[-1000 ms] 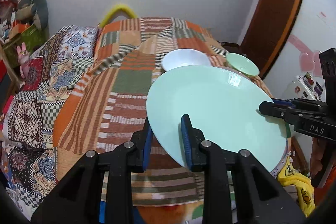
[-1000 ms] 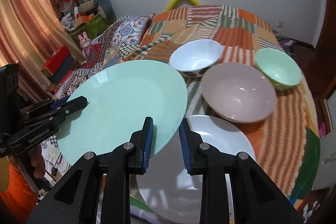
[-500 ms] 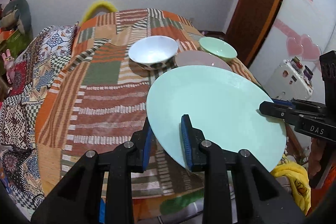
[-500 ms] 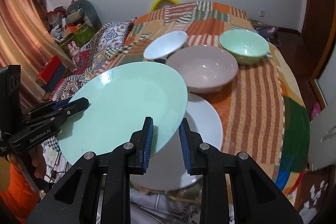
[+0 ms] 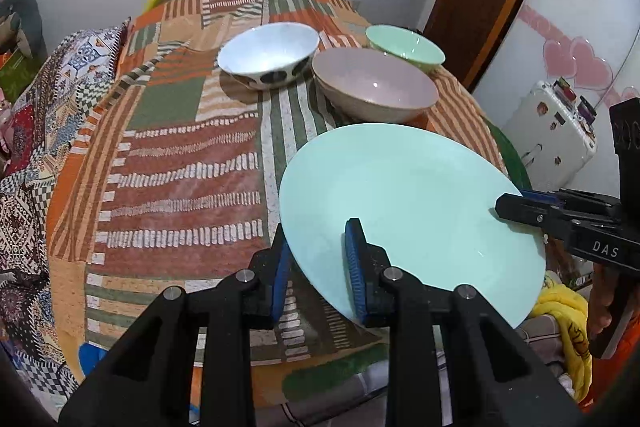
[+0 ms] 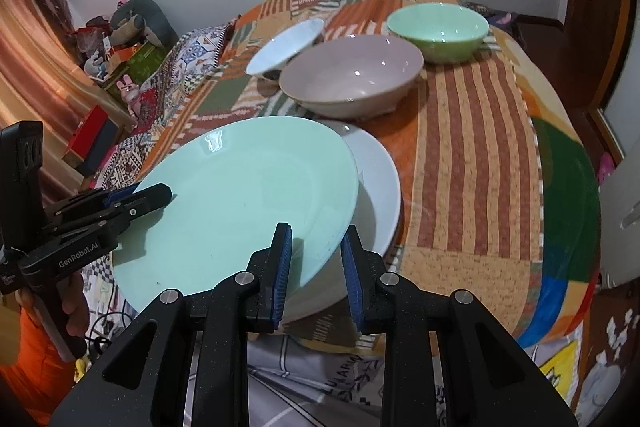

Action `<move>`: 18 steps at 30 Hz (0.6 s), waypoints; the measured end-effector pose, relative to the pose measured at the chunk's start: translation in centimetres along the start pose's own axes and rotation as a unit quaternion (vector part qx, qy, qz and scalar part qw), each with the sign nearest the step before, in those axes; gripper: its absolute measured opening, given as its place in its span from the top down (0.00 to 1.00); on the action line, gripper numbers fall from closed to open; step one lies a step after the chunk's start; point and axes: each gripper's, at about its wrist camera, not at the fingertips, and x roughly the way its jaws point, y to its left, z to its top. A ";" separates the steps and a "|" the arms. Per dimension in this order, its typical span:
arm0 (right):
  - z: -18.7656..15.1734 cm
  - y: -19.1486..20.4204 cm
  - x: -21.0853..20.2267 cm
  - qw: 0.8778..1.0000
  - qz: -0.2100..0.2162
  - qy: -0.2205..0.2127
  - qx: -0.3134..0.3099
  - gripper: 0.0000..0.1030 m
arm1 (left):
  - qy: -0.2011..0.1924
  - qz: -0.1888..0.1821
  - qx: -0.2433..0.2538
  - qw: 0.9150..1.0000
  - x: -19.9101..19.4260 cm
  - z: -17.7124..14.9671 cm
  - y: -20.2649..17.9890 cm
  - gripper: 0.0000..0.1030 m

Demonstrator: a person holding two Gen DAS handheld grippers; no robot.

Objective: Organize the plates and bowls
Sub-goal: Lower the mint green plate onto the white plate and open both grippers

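Both my left gripper (image 5: 319, 259) and right gripper (image 6: 314, 259) clamp the mint plate's (image 6: 240, 203) rim; white plate (image 6: 380, 187) beneath, bowls at 12 o'clock.

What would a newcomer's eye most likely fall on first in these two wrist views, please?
Probably the large mint plate, gripped at opposite rims by the left gripper and right gripper, partly above a white plate. Behind it, three bowls cluster on the patchwork cloth: a pinkish bowl, a green bowl and a white bowl.
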 end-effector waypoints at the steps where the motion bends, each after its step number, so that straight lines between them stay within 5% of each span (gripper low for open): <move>1: -0.1 -0.2 0.1 1.000 0.000 0.002 0.002 0.78 | 0.003 -0.001 -0.001 1.000 0.3 0.0 0.0 0.74; 18: 0.0 -1.7 1.4 1.000 -0.014 0.021 0.017 0.78 | 0.041 -0.018 -0.012 0.999 4.3 0.5 0.4 0.73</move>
